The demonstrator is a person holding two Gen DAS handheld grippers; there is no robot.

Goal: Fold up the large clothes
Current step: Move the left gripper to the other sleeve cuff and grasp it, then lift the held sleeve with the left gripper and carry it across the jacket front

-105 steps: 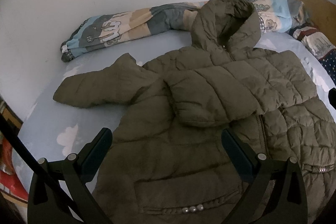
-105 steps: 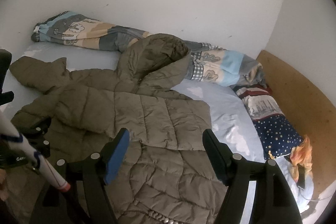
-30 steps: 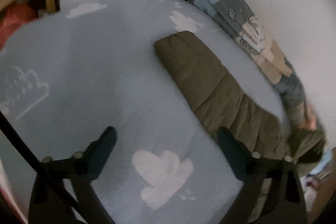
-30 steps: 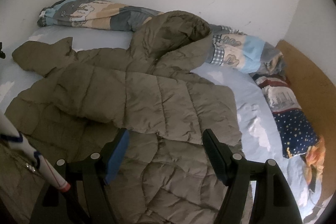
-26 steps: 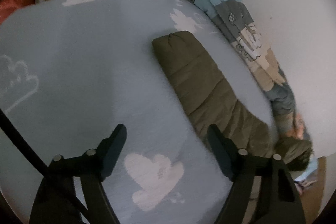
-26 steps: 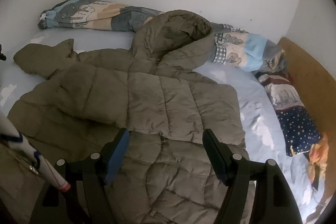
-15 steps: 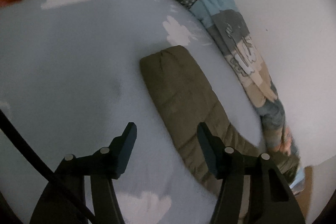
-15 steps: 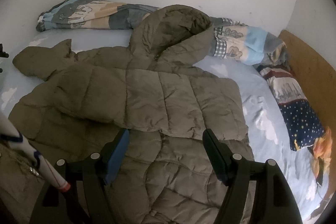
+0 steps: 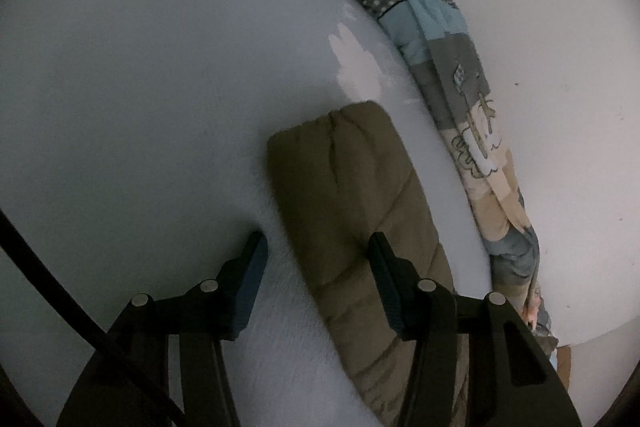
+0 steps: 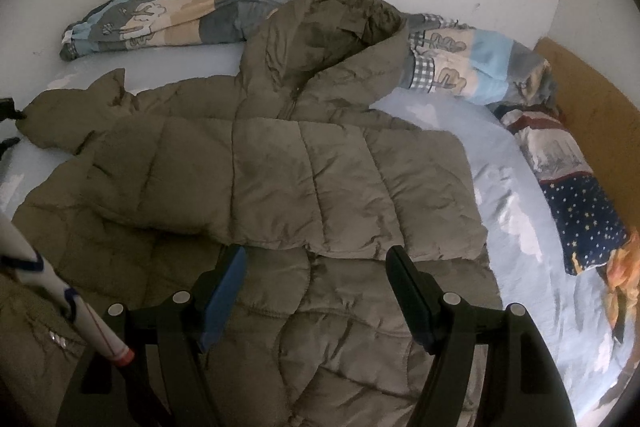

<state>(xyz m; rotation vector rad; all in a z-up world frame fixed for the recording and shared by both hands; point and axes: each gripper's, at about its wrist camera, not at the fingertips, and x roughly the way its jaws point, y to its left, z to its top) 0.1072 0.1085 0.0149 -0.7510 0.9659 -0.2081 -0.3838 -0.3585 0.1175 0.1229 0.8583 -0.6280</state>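
Left fingers (image 9: pixel 316 247) have been closing around the jacket (image 10: pixel 280 167) sleeve (image 9: pixel 352 203), not pinching; right fingers (image 10: pixel 316 267) wide open, holding nothing.

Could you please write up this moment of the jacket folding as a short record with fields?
garment: olive puffer jacket lying on the light blue bed sheet
one sleeve: folded across the chest
other sleeve: stretched out flat, not yet folded
left gripper: jaws have just been closing, straddling that sleeve's edge, pads not pressing it
right gripper: open above the jacket's lower half, holding nothing
hood: up against the rolled patterned quilt by the wall
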